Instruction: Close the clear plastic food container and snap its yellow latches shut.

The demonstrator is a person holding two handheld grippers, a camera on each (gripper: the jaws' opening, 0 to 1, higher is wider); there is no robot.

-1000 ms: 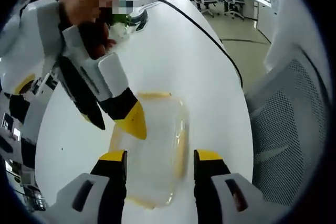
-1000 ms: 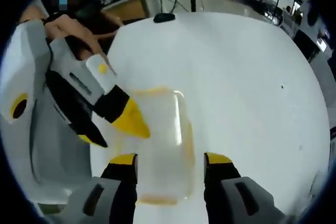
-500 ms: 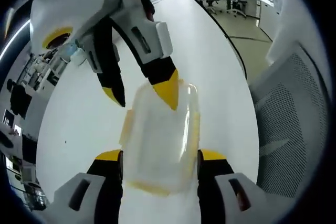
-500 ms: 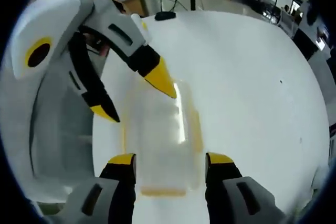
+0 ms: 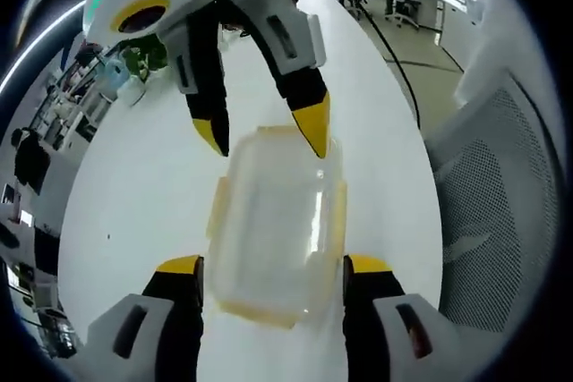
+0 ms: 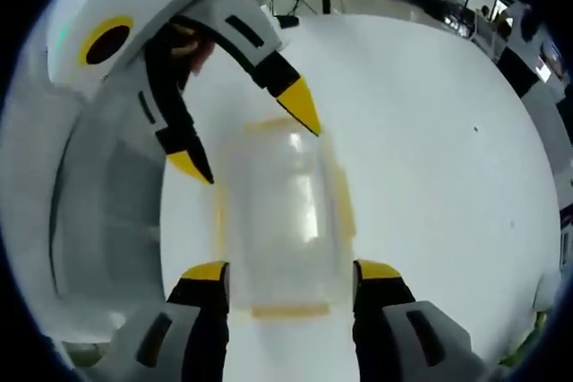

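Container (image 5: 276,237) lies flat on the white tabletop (image 5: 143,212) near its chair-side edge, lid on, yellow latches (image 5: 218,212) flared along its rim. Left gripper (image 5: 273,266) straddles one short end with jaws spread, gripping nothing; right gripper (image 5: 267,139) straddles the opposite end, likewise released. My judgement: press each flap down squarely over the rim, bracing the far end so the light tub doesn't skate. Clear, glossy, thin-walled plastic with rounded corners; the tabletop looks smooth and slick.

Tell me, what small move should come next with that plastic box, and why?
Probably lower the right gripper onto the box's far end latch. Both grippers are open and straddle the box ends; the yellow latches appear to flare outward, not yet snapped.
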